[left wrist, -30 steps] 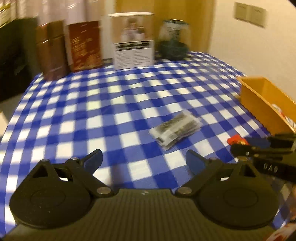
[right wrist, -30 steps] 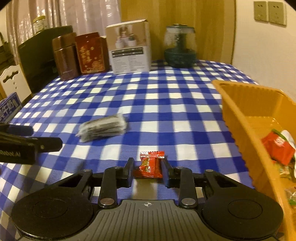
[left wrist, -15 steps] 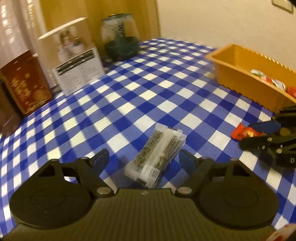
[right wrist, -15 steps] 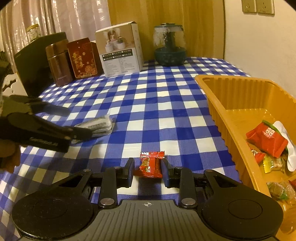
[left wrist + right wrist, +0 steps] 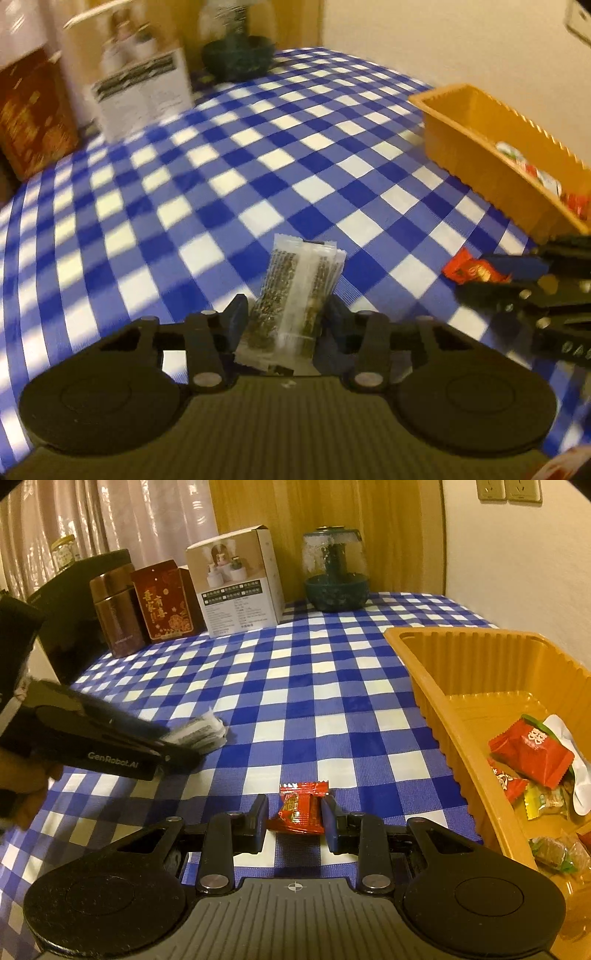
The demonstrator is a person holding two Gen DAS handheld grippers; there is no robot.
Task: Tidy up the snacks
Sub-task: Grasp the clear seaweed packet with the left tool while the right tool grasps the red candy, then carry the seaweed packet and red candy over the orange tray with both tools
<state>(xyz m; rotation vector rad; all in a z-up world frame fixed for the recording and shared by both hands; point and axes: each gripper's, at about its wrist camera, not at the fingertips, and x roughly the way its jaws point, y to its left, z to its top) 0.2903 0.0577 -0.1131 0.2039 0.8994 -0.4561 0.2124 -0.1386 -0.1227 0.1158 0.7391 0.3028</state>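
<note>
My left gripper (image 5: 284, 317) is shut on a clear packet of dark snack sticks (image 5: 295, 295), low over the blue checked tablecloth; the packet also shows in the right wrist view (image 5: 201, 731), held by the left gripper (image 5: 177, 744). My right gripper (image 5: 293, 814) is shut on a small red candy wrapper (image 5: 299, 808) just above the cloth; it also shows in the left wrist view (image 5: 476, 271). The orange tray (image 5: 436, 686) with several wrapped snacks stands to the right; it also shows in the left wrist view (image 5: 476, 147).
At the table's back stand a brown canister (image 5: 116, 613), a red box (image 5: 166, 600), a white product box (image 5: 236, 583) and a glass-domed ornament (image 5: 334, 572). A dark cabinet (image 5: 74, 590) stands off the table's left. The wall is close behind the tray.
My left gripper has closed from wide open onto the clear snack packet and turned toward the tray. My right gripper keeps its hold on the red candy and has moved closer to the tray.
</note>
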